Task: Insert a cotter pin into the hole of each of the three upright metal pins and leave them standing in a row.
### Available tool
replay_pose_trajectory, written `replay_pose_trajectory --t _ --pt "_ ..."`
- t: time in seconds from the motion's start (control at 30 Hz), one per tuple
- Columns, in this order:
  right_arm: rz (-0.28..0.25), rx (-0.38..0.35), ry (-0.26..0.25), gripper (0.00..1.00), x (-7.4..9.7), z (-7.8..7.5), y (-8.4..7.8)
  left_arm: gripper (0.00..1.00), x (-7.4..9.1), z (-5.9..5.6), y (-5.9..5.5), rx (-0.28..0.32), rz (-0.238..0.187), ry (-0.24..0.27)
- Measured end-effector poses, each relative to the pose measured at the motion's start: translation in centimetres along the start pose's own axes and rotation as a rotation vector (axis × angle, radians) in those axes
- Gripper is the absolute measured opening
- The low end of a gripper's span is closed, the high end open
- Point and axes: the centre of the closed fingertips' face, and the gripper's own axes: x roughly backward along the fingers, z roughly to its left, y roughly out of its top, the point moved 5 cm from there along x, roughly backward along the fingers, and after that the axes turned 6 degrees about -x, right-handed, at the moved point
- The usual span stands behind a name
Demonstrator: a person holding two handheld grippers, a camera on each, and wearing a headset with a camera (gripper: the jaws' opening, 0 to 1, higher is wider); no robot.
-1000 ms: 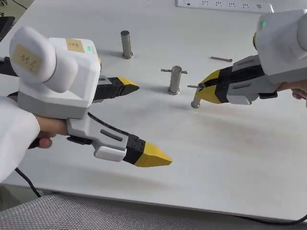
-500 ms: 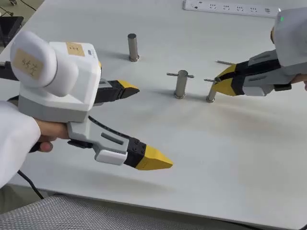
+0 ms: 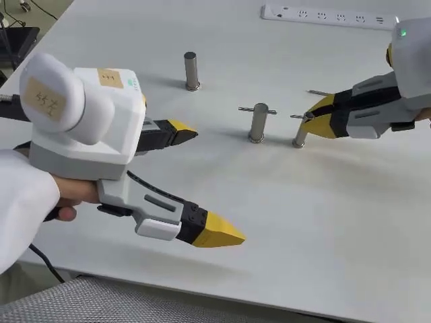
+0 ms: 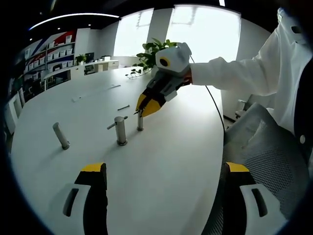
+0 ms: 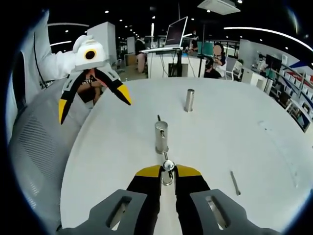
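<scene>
Right gripper (image 3: pixel 311 120) has swung the third pin (image 3: pixel 300 136) from in front of the middle pin (image 3: pixel 258 122) to just beside it, seemingly base down on the tabletop (image 3: pixel 323 222), fingers clamped on its top. Left gripper (image 3: pixel 209 182) idles, fingers wide apart. Two pins look cottered; the far pin (image 3: pixel 192 70) is bare and a spare cotter pin (image 3: pixel 316 93) lies loose, so that's next.

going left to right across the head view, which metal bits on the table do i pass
bare upright metal pin -> metal pin with a cotter pin through it -> third metal pin, held in the right tongs -> loose cotter pin
</scene>
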Motion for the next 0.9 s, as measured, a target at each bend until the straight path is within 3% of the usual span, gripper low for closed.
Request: replay_pose_trajectory --t 0.13,0.27,0.37,0.47,0.53,0.73,0.9 --pt "-0.003 -0.010 0.003 0.06 0.0 0.0 -0.1 0.99 0.1 -0.1 0.0 0.000 -0.001 0.000" --pt "-0.019 -0.025 -0.053 0.25 0.5 -0.6 0.0 0.99 0.2 0.0 0.0 0.003 -0.002 0.006" --pt "-0.065 -0.066 -0.064 0.26 1.4 -0.4 0.5 0.99 0.2 0.1 0.1 0.000 -0.007 0.014" --pt "-0.088 -0.156 -0.098 0.37 2.4 0.4 0.8 0.99 0.4 0.2 0.5 0.004 -0.027 0.020" --pt "-0.109 -0.154 -0.114 0.45 3.2 1.2 0.8 0.99 0.5 0.4 0.7 0.007 -0.041 0.030" --pt "-0.170 -0.241 -0.116 0.54 4.8 3.7 0.6 0.99 0.9 0.8 1.1 0.028 -0.067 0.057" --pt "-0.216 -0.326 -0.155 0.75 5.8 5.5 0.4 0.99 1.4 1.0 1.5 0.057 -0.112 0.082"
